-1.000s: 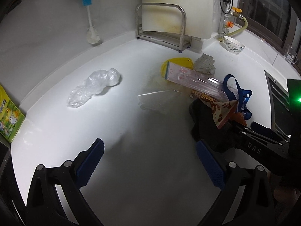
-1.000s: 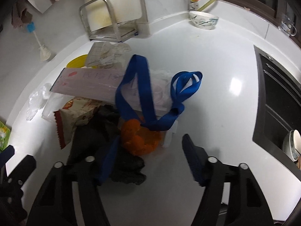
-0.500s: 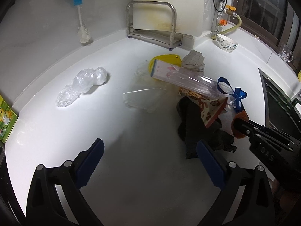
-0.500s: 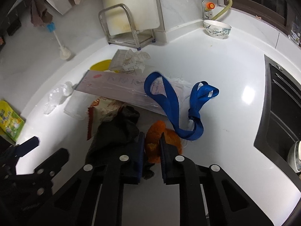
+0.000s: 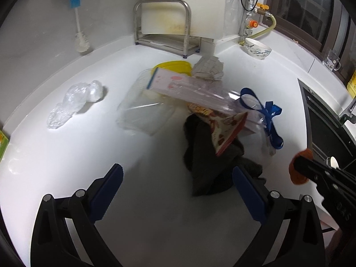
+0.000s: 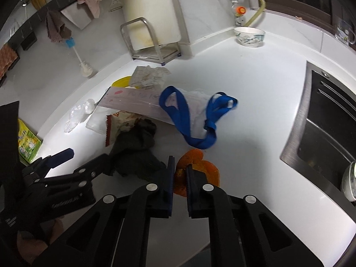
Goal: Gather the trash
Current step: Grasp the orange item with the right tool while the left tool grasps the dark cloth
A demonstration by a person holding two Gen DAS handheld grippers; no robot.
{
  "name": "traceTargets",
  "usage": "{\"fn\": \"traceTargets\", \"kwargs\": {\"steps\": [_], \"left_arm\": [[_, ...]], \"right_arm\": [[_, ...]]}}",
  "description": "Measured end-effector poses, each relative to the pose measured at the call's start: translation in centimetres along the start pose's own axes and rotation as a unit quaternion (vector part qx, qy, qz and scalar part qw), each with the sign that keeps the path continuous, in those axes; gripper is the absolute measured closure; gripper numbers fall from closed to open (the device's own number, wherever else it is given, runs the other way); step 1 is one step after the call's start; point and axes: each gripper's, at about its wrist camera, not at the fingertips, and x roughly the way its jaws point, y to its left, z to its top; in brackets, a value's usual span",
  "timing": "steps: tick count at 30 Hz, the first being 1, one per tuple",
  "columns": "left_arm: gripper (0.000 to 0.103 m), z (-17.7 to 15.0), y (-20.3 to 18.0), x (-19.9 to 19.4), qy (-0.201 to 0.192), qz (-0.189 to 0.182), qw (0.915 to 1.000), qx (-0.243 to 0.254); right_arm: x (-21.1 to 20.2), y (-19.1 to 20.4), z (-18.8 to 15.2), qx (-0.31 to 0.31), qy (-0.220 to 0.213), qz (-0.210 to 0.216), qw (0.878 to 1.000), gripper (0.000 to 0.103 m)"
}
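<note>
Trash lies heaped on the white counter (image 5: 155, 200): a clear zip bag (image 5: 189, 89), a snack wrapper (image 5: 224, 129), a dark cloth (image 5: 207, 160), a blue strap (image 5: 271, 120), a crumpled clear plastic bag (image 5: 75, 100). My right gripper (image 6: 179, 175) is shut on an orange peel (image 6: 200, 169) and holds it off the heap, near the front edge; it also shows in the left wrist view (image 5: 299, 166). My left gripper (image 5: 178, 191) is open and empty, above the counter in front of the dark cloth (image 6: 135, 146).
A metal rack (image 5: 162, 24) with a cutting board stands at the back wall. A bowl (image 5: 258, 47) sits at the back right, a brush (image 5: 80, 37) at the back left. A sink (image 6: 329, 120) lies to the right. A yellow lid (image 5: 173, 65) lies behind the heap.
My right gripper closed on the orange peel and pulled it back and away from the blue strap. My left gripper drew back from the heap, still open.
</note>
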Motion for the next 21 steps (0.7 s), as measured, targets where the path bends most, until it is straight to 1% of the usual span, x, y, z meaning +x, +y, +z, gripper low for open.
{"fn": "traceTargets", "kwargs": {"steps": [3, 8, 9, 10, 11, 13, 14, 15, 16, 17, 19, 21], "left_arm": [[0.006, 0.2, -0.7, 0.6, -0.011, -0.008, 0.9999, 0.001], [0.007, 0.5, -1.8, 1.8, -0.022, 0.004, 0.9996, 0.015], [0.01, 0.4, -1.9, 2.0, -0.021, 0.005, 0.9996, 0.017], [0.018, 0.3, -2.0, 2.2, -0.019, 0.005, 0.9997, 0.017], [0.022, 0.2, -2.1, 2.3, -0.016, -0.001, 0.9997, 0.017], [0.04, -0.1, -2.2, 2.4, -0.013, -0.015, 0.9997, 0.016], [0.044, -0.2, -2.3, 2.3, -0.013, -0.02, 0.9996, 0.015], [0.053, -0.3, -2.4, 2.2, -0.014, -0.025, 0.9995, 0.015], [0.06, -0.4, -2.5, 2.1, -0.014, -0.03, 0.9993, 0.016], [0.062, -0.5, -2.6, 2.0, -0.013, -0.03, 0.9993, 0.017], [0.072, -0.6, -2.7, 1.7, -0.011, -0.032, 0.9993, 0.019], [0.077, -0.7, -2.4, 1.3, -0.009, -0.031, 0.9993, 0.016]], "right_arm": [[-0.5, -0.7, -0.4, 0.007, -0.002, -0.005, 1.0, 0.094], [-1.0, -1.7, -1.0, 0.02, -0.002, -0.012, 1.0, 0.094], [-1.1, -1.9, -1.2, 0.022, -0.003, -0.012, 1.0, 0.094], [-1.2, -2.0, -1.4, 0.024, -0.002, -0.013, 1.0, 0.094], [-1.3, -2.1, -1.5, 0.025, -0.002, -0.013, 1.0, 0.094], [-1.5, -2.3, -1.7, 0.027, -0.002, -0.014, 1.0, 0.094], [-1.6, -2.4, -1.9, 0.027, -0.002, -0.015, 1.0, 0.094], [-1.7, -2.4, -1.9, 0.028, -0.002, -0.015, 1.0, 0.094], [-2.0, -2.5, -2.0, 0.028, -0.003, -0.015, 1.0, 0.094], [-2.2, -2.5, -2.0, 0.027, -0.004, -0.015, 1.0, 0.094], [-2.6, -2.5, -2.0, 0.027, -0.006, -0.015, 0.999, 0.094], [-3.1, -2.5, -2.1, 0.027, -0.008, -0.014, 0.999, 0.094]]}}
